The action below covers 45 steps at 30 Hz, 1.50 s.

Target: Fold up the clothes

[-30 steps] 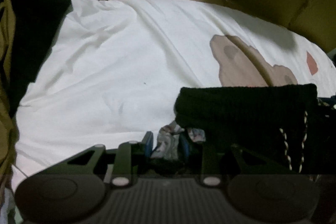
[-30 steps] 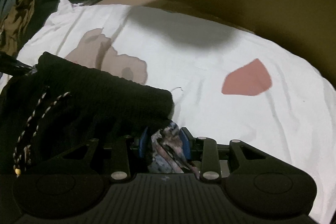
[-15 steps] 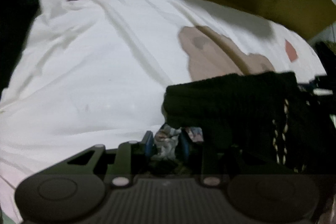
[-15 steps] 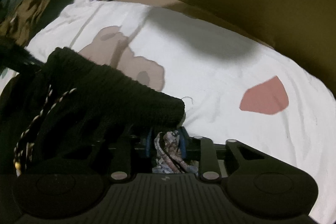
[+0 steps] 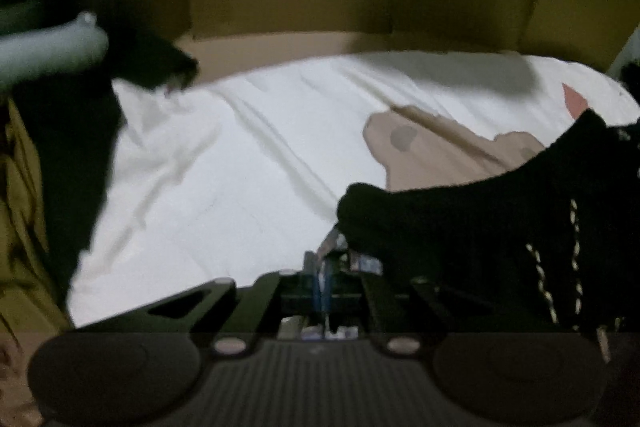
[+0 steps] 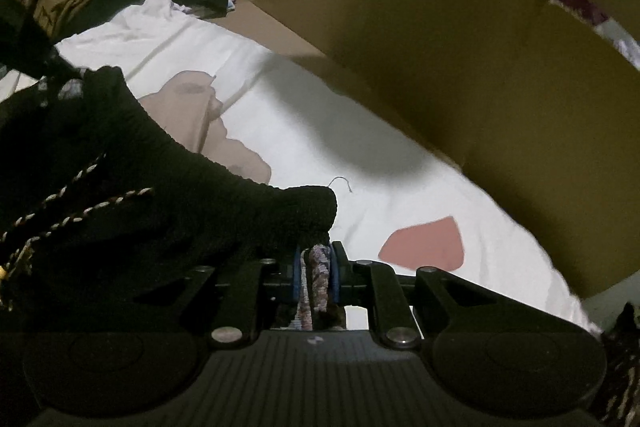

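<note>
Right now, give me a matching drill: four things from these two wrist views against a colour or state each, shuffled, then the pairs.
Things:
1. black knit garment
2. bed sheet
3. cardboard wall
4. right gripper

States:
A. white, creased, with a tan print and a red patch
B. brown, standing behind the bed
C. shut on patterned cloth
D. held up between both grippers, striped cord hanging from it

Pairs: 1-D, 2-A, 3-B, 4-C
</note>
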Motion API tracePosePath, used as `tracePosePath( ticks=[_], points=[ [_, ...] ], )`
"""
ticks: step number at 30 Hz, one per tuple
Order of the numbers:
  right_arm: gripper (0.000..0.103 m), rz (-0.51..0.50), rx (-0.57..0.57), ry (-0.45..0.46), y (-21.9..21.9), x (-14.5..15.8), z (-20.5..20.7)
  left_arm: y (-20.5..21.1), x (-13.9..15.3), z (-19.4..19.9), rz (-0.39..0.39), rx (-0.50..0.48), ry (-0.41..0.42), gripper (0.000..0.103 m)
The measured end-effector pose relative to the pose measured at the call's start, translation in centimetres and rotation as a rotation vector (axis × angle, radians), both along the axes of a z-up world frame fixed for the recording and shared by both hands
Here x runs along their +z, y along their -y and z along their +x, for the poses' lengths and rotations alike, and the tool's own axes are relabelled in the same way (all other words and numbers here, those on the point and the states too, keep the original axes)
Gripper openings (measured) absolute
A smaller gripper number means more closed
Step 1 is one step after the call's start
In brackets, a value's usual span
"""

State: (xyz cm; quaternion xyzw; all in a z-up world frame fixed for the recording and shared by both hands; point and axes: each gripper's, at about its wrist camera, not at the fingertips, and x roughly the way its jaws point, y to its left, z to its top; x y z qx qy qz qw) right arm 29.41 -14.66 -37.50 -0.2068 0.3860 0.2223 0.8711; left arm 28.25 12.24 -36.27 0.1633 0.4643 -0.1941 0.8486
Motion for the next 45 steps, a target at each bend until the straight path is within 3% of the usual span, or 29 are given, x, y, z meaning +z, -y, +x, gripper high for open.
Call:
tracePosePath(
  ticks=[11,27,37,45],
  points=[
    [0.013,-0.074,-0.006,0.146,-0.4,3.4,2.0,1.4,2.8,2.5,-0.016,0.003,0.108,0.002],
    [0.013,-0.163,-0.015,0.269,-2.0,6.6,10.5,3.5,5.1,8.8,-0.033,0.051,0.221,0.002],
    [0.013,-0.251,-0.001,0.29,-3.3,6.2,13.9,5.1,5.4,12.1,-0.038,0.071,0.237,0.002],
    [0.013,-0.298,-0.011,0.279,-3.9,4.2,15.3,6.3,4.3,14.4,-0.036,0.081,0.215,0.002]
  ],
)
